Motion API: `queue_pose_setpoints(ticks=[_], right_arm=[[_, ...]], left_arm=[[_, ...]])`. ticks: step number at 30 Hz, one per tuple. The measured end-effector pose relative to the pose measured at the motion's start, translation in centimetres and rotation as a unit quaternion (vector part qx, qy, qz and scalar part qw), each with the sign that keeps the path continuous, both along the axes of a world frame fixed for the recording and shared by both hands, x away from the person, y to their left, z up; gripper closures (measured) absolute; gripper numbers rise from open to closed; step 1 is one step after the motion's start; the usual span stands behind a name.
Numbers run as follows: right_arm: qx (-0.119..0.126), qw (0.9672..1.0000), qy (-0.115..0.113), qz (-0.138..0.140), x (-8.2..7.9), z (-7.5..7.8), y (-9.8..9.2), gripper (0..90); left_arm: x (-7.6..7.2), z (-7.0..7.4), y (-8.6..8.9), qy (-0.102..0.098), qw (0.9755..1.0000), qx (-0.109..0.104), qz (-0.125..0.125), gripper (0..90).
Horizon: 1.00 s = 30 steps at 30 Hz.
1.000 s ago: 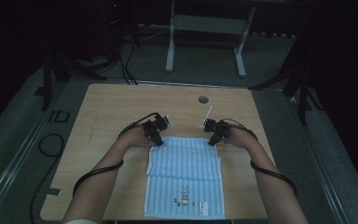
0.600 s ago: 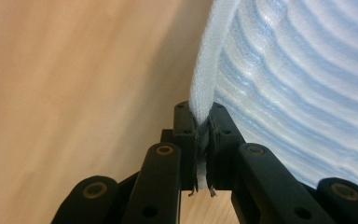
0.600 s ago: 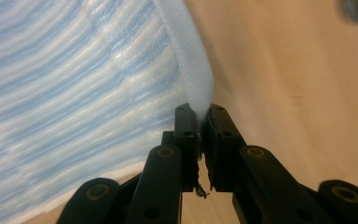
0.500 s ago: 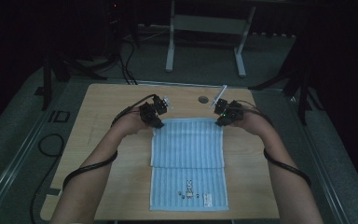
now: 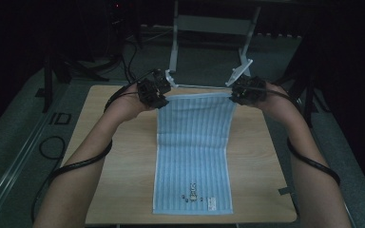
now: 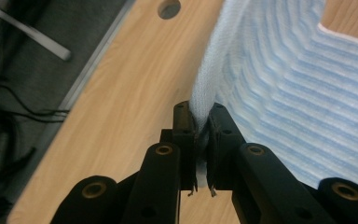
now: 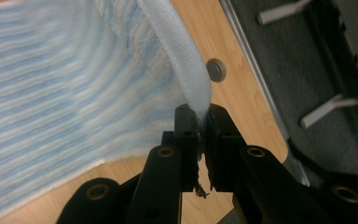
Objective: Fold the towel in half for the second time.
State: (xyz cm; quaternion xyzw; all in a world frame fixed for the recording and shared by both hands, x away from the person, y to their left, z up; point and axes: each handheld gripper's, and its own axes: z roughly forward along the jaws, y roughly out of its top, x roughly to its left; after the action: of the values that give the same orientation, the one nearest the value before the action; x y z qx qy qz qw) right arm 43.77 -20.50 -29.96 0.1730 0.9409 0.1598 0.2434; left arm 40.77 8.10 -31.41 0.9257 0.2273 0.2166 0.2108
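Note:
A light blue striped towel (image 5: 194,152) hangs from its two far corners and slopes down onto the wooden table (image 5: 119,166), its near end lying flat with a small printed label. My left gripper (image 5: 159,97) is shut on the towel's far left corner, held up above the table's back edge. My right gripper (image 5: 235,95) is shut on the far right corner at the same height. In the left gripper view the towel (image 6: 279,79) hem is pinched between the black jaws of the left gripper (image 6: 201,122). The right gripper (image 7: 201,119) likewise pinches the towel (image 7: 74,93) hem.
A round hole (image 6: 169,8) is cut in the table near its far edge, also seen as the hole (image 7: 215,70). Beyond the table stands a white metal frame (image 5: 209,42) on grey floor. Black cables (image 5: 76,164) trail along both forearms.
Both grippers have risen and moved toward the far edge of the table, lifting the towel's far end. The folded towel has opened out into one long sheet.

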Motion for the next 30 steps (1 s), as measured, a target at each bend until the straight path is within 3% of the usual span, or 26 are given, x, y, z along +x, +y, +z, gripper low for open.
queue_pose_setpoints(ticks=[3, 4, 5, 6, 8, 9, 11, 12, 13, 15, 17, 18, 20, 21, 22, 24, 25, 26, 27, 28, 29, 30], right_arm=[[0.008, 0.9995, 0.003, 0.03, -2.6, -0.9, -0.7, 83.5], [0.008, 0.9995, 0.003, 0.03, -2.6, -0.9, -0.7, 83.5], [-0.005, 0.999, 0.008, 0.043, -4.3, -2.1, -0.8, 83.5], [-0.005, 0.999, 0.008, 0.043, -4.3, -2.1, -0.8, 83.5], [-0.025, 0.9974, 0.02, 0.065, -6.8, -4.3, -0.7, 83.5], [-0.025, 0.9974, 0.02, 0.065, -6.8, -4.3, -0.7, 83.5], [-0.032, 0.9953, 0.035, 0.085, -9.6, -6.6, -0.8, 83.4], [-0.032, 0.9953, 0.035, 0.085, -9.6, -6.6, -0.8, 83.4], [-0.042, 0.9929, 0.048, 0.101, -11.4, -8.4, -0.9, 83.5], [-0.043, 0.9918, 0.057, 0.105, -12.2, -9.2, -0.9, 83.5], [-0.046, 0.9883, 0.089, 0.115, -14.1, -11.9, -1.2, 83.3], [-0.047, 0.9864, 0.102, 0.12, -14.7, -12.7, -1.3, 83.1], [-0.047, 0.9848, 0.112, 0.124, -15.1, -13.4, -1.4, 83.1], [-0.029, 0.9843, 0.129, 0.117, -15.9, -14.6, -1.8, 82.8], [-0.029, 0.9843, 0.129, 0.117, -15.9, -14.6, -1.8, 82.8], [-0.029, 0.9824, 0.14, 0.12, -17.0, -15.6, -1.9, 80.9], [-0.029, 0.9824, 0.14, 0.12, -17.0, -15.6, -1.9, 80.9], [-0.022, 0.9803, 0.155, 0.121, -17.5, -16.0, -1.9, 75.8], [-0.026, 0.974, 0.182, 0.133, -18.5, -16.7, -2.1, 68.4], [-0.027, 0.9728, 0.188, 0.133, -18.9, -16.8, -2.1, 65.9], [-0.025, 0.971, 0.197, 0.133, -19.2, -16.9, -2.3, 64.1], [-0.023, 0.9722, 0.192, 0.132, -19.2, -16.9, -2.4, 63.5]], left_arm=[[-1.7, -0.6, 0.4, 0.008, 0.9998, -0.012, -0.013, 82.9], [-2.4, -1.1, 0.4, 0.015, 0.9995, -0.011, -0.023, 82.9], [-3.1, -1.7, 0.3, 0.019, 0.9992, -0.004, -0.033, 82.6], [-3.9, -2.5, 0.3, 0.024, 0.9989, -0.001, -0.041, 82.6], [-5.4, -4.2, 0.3, 0.038, 0.9976, 0.001, -0.057, 82.6], [-6.2, -5.1, 0.3, 0.045, 0.997, 0.001, -0.063, 82.6], [-8.4, -7.7, 0.2, 0.06, 0.9949, 0.007, -0.08, 82.6], [-8.4, -7.7, 0.2, 0.06, 0.9949, 0.007, -0.08, 82.6], [-9.1, -8.5, 0.1, 0.068, 0.9937, 0.008, -0.089, 82.6], [-10.5, -10.1, -0.1, 0.078, 0.9919, 0.01, -0.1, 82.5], [-12.4, -12.2, -0.8, 0.1, 0.9874, 0.014, -0.121, 82.2], [-12.4, -12.2, -0.8, 0.1, 0.9874, 0.014, -0.121, 82.1], [-13.5, -13.5, -1.1, 0.115, 0.9841, 0.017, -0.134, 82.1], [-14.5, -14.5, -1.2, 0.127, 0.9815, 0.019, -0.142, 80.3], [-14.5, -14.5, -1.2, 0.127, 0.9815, 0.019, -0.142, 79.3], [-15.3, -15.2, -1.2, 0.15, 0.976, 0.017, -0.157, 77.8], [-15.3, -15.2, -1.2, 0.15, 0.976, 0.017, -0.157, 71.8], [-16.0, -15.8, -1.2, 0.168, 0.9721, 0.025, -0.162, 71.8], [-16.3, -15.9, -1.1, 0.179, 0.9695, 0.022, -0.166, 62.2], [-16.5, -16.0, -1.0, 0.186, 0.9677, 0.023, -0.168, 58.2], [-16.6, -16.0, -1.0, 0.184, 0.9682, 0.027, -0.167, 56.4], [-16.7, -16.1, -1.0, 0.181, 0.9691, 0.032, -0.165, 55.2]])
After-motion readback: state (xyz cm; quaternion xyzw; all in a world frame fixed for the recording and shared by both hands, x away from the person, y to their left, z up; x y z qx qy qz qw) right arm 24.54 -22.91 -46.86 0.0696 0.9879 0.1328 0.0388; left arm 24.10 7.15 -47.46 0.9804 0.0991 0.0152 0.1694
